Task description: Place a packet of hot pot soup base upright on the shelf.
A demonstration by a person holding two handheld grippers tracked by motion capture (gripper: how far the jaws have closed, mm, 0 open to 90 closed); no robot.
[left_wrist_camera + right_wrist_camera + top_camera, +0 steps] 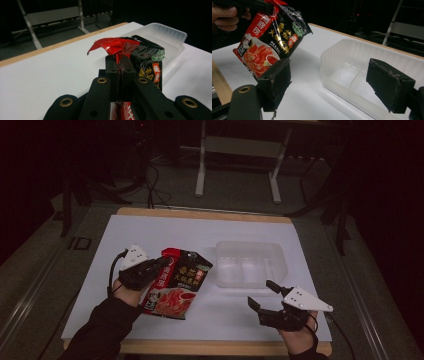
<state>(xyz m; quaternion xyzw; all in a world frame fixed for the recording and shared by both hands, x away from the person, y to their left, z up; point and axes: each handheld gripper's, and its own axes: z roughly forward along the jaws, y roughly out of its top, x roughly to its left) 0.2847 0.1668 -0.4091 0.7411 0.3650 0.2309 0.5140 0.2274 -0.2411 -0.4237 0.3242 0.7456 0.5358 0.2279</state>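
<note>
Dark floor and a pale metal frame (239, 145) lie behind the table (150, 235), which has a white top with a wooden edge. On this top, at the far right part, stands a clear plastic tray (250, 264) with a divider inside, and nothing is in it. Left of the tray is the packet (176, 282), a black and red foil bag with printed food on the front. It hangs tilted from my left gripper (159, 264), and in the high view I cannot tell if its lower end touches the table or not. The jaws of this gripper are pressed together on the red upper edge of the packet, where the foil is crumpled and folds over. My right gripper (264, 294) waits near the front corner of the tray, with its jaws spread wide and nothing between them. I judge the packet to be light and soft, with smooth foil that may slip and swing when it moves. The flat sealed edge at the top seems the best place to hold, because the filled middle would bend and give way.
</note>
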